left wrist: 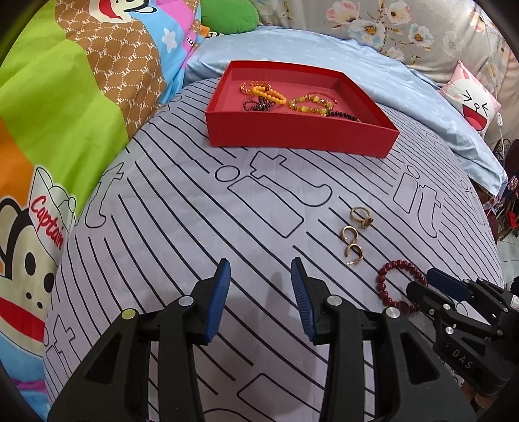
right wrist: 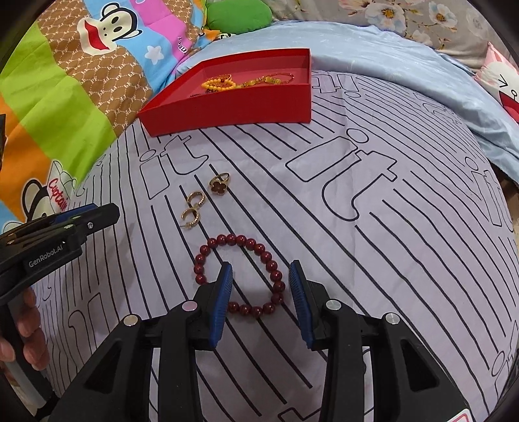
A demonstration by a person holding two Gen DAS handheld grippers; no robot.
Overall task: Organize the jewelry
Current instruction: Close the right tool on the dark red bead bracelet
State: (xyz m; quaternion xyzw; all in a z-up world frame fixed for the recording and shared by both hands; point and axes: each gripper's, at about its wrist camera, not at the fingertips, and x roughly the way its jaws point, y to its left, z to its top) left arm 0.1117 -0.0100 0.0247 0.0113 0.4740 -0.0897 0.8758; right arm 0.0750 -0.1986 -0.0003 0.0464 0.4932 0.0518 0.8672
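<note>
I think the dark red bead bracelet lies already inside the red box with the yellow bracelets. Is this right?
Not quite. The dark red bead bracelet lies outside the red box, on the striped sheet under the right gripper, as the right wrist view shows. The yellow bracelets are in the box.

A striped sheet [left wrist: 181,233] with outlined "it" letters lies under the jaws and reaches far ahead of them. To the left of the jaws there is a colourful quilt [left wrist: 58,107] with a cartoon monkey and the word "Captain". Far ahead of the jaws a pale blue blanket [left wrist: 373,65] lies across the bed. Beyond it, a floral cloth [left wrist: 389,26] covers the back. A green cushion [right wrist: 240,14] sits ahead and left. Far to the right, a pink cartoon pillow [left wrist: 470,97] leans at the edge.
</note>
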